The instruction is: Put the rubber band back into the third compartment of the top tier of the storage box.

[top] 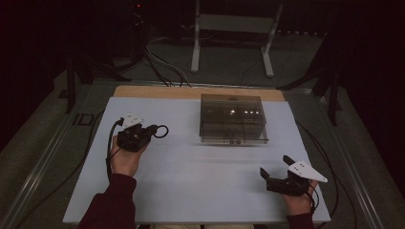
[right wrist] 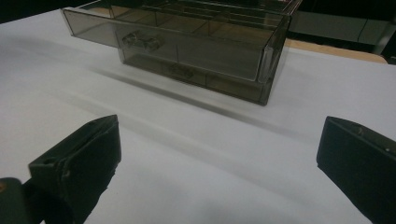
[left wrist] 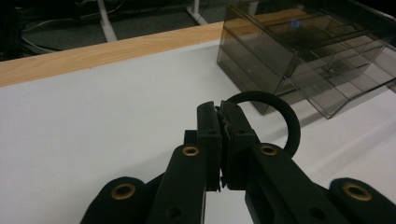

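Observation:
My left gripper is over the left part of the white table, shut on a thin black ring. In the left gripper view the ring stands upright, pinched at its rim between the closed jaws of the left gripper, its loop sticking out to the right. A smoky see-through drawer box stands at the table's middle back, to the right of the ring. My right gripper rests near the front right, open, with nothing between its fingers. In the right gripper view the right gripper faces the box, whose upper drawer sticks out slightly.
A white sheet covers the table, with a wooden strip showing along the back edge. Cables trail from both grippers and over the floor behind. A metal stand is beyond the table. The box's compartments look dark inside.

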`<control>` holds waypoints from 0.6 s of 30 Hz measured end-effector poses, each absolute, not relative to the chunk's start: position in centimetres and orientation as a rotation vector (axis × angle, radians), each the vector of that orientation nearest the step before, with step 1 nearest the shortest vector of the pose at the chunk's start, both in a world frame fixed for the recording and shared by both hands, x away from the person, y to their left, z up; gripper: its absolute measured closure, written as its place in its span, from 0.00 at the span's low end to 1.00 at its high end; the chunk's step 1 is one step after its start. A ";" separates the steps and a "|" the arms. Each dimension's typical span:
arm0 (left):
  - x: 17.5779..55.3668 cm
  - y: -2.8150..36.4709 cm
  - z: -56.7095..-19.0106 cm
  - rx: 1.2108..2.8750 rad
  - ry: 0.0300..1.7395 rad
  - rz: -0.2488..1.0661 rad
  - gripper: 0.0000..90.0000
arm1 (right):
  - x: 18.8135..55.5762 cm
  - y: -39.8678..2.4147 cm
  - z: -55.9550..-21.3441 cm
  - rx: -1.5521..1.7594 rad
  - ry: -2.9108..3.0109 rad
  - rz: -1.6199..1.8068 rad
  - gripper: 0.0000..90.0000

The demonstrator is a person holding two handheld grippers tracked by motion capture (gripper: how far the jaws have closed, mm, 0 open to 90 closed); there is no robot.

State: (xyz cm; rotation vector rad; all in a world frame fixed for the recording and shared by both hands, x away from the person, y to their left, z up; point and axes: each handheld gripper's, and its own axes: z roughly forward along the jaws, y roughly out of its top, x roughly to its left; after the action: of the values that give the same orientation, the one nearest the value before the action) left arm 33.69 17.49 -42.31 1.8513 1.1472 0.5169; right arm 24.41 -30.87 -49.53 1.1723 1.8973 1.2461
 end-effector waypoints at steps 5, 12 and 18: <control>34.0 17.3 -42.2 1.854 1.136 0.513 0.99 | 24.4 -30.9 -49.5 1.172 1.899 1.246 0.00; 34.5 16.9 -42.2 1.859 1.120 0.509 0.99 | 24.4 -30.8 -49.6 1.168 1.903 1.247 0.00; 34.8 16.6 -42.2 1.865 1.115 0.503 0.99 | 24.5 -30.8 -49.6 1.165 1.906 1.245 0.00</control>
State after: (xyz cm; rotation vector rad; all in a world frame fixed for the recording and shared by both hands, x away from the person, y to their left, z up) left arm 34.83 16.62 -42.17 1.8653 1.1150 0.5026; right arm 24.45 -30.81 -49.57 1.1646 1.9055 1.2452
